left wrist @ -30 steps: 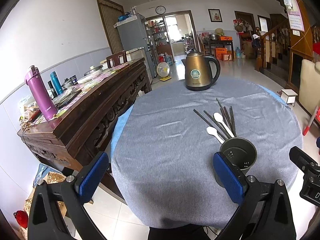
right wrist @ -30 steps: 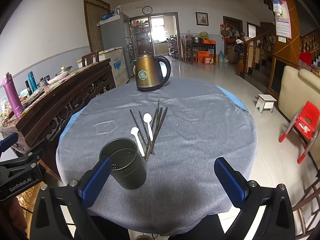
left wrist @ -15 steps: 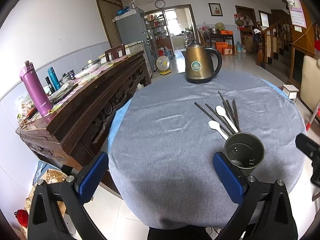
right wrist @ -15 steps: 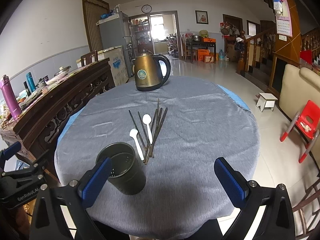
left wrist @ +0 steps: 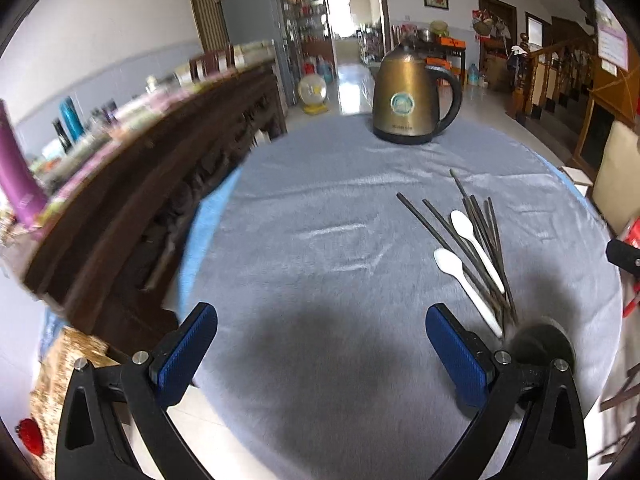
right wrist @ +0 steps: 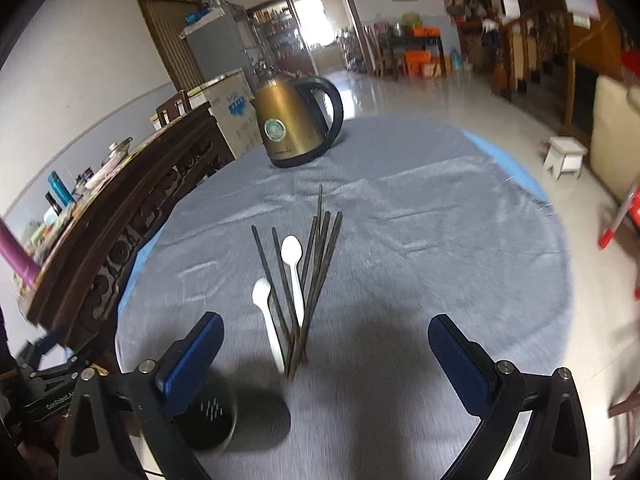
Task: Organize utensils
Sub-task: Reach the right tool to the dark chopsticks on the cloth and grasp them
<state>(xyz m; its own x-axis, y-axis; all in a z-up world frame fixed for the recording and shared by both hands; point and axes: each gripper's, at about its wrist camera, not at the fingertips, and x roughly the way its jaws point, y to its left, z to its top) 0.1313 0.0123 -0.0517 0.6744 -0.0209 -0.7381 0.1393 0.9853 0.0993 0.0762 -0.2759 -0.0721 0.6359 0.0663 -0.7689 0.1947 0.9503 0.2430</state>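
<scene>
Several dark chopsticks (right wrist: 316, 264) and two white spoons (right wrist: 294, 272) lie in a loose bundle on the grey tablecloth (right wrist: 420, 240); they also show in the left wrist view as chopsticks (left wrist: 476, 240) and spoons (left wrist: 476, 246). A dark perforated utensil cup (right wrist: 210, 420) stands near the bundle's near end, partly hidden behind my right gripper's left finger; in the left wrist view the cup (left wrist: 540, 346) sits behind the right finger. My left gripper (left wrist: 322, 354) is open and empty over the cloth. My right gripper (right wrist: 326, 364) is open and empty just before the bundle.
A gold electric kettle (left wrist: 412, 96) stands at the table's far side. A dark carved wooden sideboard (left wrist: 132, 200) with bottles runs along the left. A white stool (right wrist: 564, 156) and red chair (right wrist: 624, 216) are on the floor to the right.
Both grippers have moved forward and lower over the table. The utensils and kettle appear closer, and the cup now sits beside the fingers at the bottom of each view.
</scene>
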